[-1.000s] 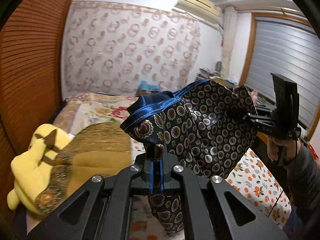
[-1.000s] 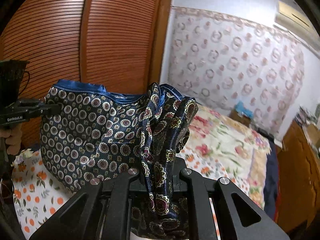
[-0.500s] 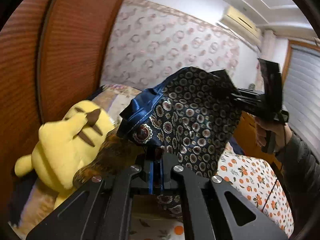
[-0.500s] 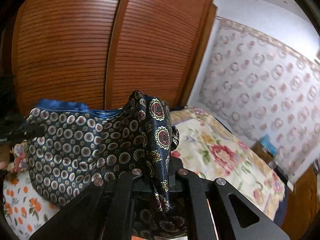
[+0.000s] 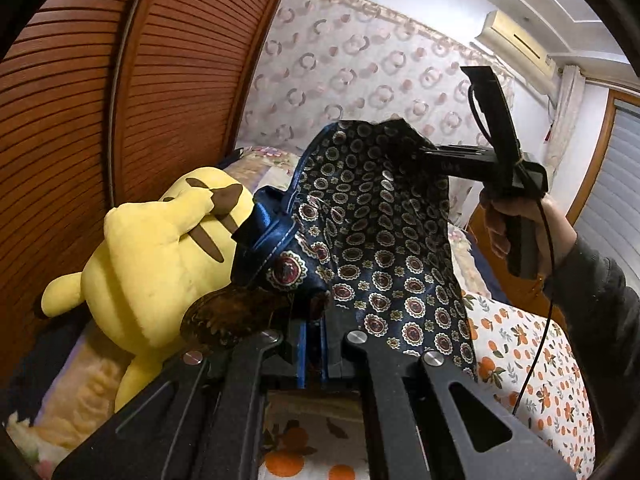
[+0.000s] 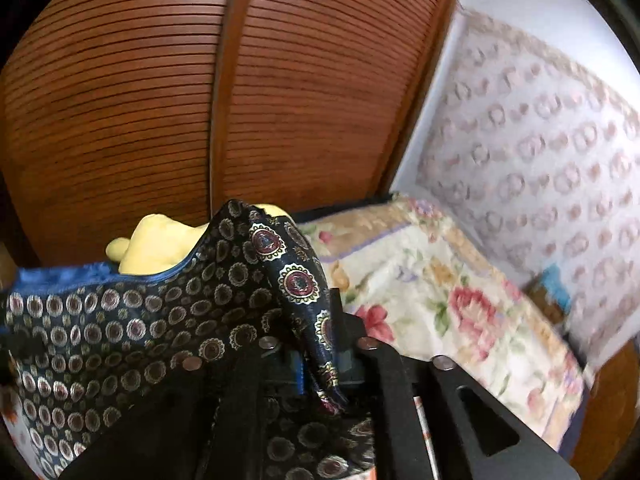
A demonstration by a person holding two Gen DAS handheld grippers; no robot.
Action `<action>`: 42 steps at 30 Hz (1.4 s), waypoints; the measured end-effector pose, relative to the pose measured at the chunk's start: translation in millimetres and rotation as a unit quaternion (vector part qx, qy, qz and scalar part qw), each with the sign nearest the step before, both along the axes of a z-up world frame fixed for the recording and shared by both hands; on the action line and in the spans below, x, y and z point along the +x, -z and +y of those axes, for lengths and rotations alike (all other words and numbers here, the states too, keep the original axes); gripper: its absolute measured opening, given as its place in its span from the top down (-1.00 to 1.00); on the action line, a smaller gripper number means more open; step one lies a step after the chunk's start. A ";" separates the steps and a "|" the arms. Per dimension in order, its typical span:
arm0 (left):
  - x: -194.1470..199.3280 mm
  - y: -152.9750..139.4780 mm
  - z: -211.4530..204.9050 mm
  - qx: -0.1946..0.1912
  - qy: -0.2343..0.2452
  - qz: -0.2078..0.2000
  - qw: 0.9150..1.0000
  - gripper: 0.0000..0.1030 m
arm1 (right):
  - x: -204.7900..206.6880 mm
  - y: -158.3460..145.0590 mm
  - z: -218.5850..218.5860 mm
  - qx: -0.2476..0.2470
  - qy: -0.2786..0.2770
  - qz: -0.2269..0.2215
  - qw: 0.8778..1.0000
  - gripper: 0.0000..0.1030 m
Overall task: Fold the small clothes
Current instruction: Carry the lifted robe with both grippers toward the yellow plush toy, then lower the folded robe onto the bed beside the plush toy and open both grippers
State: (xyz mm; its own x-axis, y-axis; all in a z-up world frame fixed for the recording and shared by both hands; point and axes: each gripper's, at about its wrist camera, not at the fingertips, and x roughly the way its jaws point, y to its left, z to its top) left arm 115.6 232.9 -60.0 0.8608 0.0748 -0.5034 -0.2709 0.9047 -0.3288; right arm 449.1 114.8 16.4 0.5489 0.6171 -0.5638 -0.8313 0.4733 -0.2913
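Tight on my left, open on my right

The wooden louvred wardrobe doors point(image 5: 120, 92) wall off my left side, and the yellow plush toy point(image 5: 160, 256) sits just beside my left gripper point(image 5: 312, 320), crowding that flank. The patterned shorts point(image 5: 372, 232) hang stretched between my left gripper and my right gripper point(image 5: 416, 152), blocking any pass straight across. Below the cloth, the orange-print sheet point(image 5: 532, 360) lies bare toward my right. Beyond my right gripper, the floral quilt point(image 6: 440, 292) runs unobstructed to the curtained wall point(image 6: 540, 152).
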 end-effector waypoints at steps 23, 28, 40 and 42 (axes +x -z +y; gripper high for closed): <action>4.6 1.3 -0.5 0.040 -0.019 0.032 0.999 0.06 | 71.6 58.9 -48.8 0.020 0.055 0.125 0.990 -0.15; -3.3 -8.9 -7.6 0.078 -0.029 0.027 0.996 -0.77 | 68.1 62.4 -47.5 0.042 0.063 0.121 0.990 -0.15; -22.9 -29.3 -24.3 0.115 -0.015 0.017 0.993 -1.00 | -25.1 62.5 -78.3 0.077 0.063 0.094 0.991 -0.15; -25.5 -31.3 -29.3 0.117 -0.011 0.016 0.993 -1.00 | -42.4 58.7 -89.2 0.082 0.063 0.092 0.990 -0.15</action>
